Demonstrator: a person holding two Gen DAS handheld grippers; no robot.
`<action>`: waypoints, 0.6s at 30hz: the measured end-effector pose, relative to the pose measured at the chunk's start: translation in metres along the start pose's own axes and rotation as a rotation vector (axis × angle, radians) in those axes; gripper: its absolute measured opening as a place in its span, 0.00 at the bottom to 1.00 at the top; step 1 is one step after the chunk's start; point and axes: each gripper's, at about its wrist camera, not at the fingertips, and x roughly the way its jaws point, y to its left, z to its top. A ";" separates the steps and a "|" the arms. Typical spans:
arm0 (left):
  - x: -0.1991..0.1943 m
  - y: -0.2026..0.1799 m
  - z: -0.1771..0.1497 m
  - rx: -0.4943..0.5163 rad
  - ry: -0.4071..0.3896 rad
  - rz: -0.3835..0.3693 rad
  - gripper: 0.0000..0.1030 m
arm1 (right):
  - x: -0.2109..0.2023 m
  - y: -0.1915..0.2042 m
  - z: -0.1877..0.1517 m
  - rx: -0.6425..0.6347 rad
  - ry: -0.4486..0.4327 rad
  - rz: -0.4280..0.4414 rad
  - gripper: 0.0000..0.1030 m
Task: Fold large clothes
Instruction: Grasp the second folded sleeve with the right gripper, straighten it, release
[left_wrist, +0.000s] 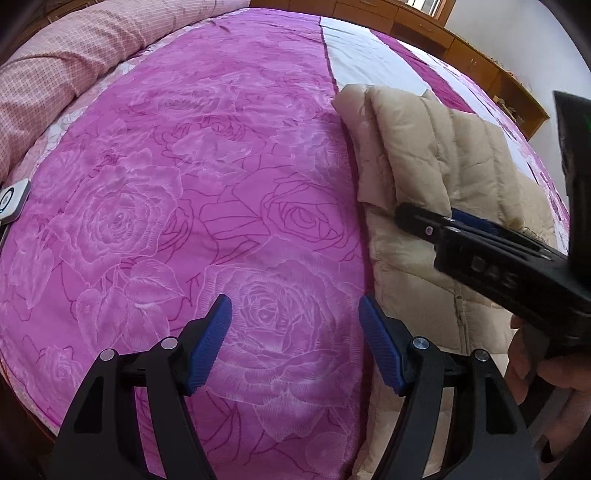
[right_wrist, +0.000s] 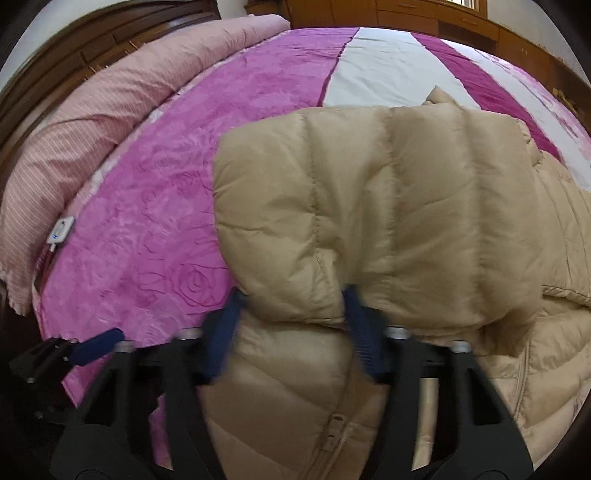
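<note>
On the right half of a bed spread with a pink rose-patterned cover (left_wrist: 207, 177), a beige quilted puffer jacket (right_wrist: 388, 206) lies partly folded, one padded section turned over on top of the rest, its zipper (right_wrist: 334, 428) running toward the near edge. The right gripper (right_wrist: 291, 328) sits at the near edge of that turned-over section with a bulging roll of the beige fabric filling the gap between its blue fingers (right_wrist: 360, 332); both fingers are blurred in the right wrist view, and they appear to press in on the fabric from either side. In the left wrist view the same gripper reaches in from the right over the jacket, carried by a hand (left_wrist: 535, 369) near the right edge. The left gripper (left_wrist: 295, 339) hovers above bare pink cover just left of the jacket, its blue ridged fingers (left_wrist: 210, 343) standing well apart with nothing between them. A white stripe (right_wrist: 388, 70) crosses the cover beyond the jacket. A rolled pink checked quilt (left_wrist: 62, 74) lies along the far left of the bed, and a small white device (right_wrist: 61, 230) rests on the cover beside it. Wooden furniture (left_wrist: 443, 40) lines the wall past the far side of the bed.
</note>
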 end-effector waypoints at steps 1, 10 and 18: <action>0.000 -0.002 0.000 0.005 -0.002 -0.002 0.68 | -0.001 -0.002 -0.001 0.003 0.001 0.001 0.22; -0.011 -0.033 0.013 0.061 -0.045 -0.032 0.68 | -0.070 -0.044 0.003 0.096 -0.120 0.110 0.13; -0.012 -0.075 0.032 0.120 -0.087 -0.070 0.68 | -0.143 -0.116 0.005 0.180 -0.224 0.129 0.13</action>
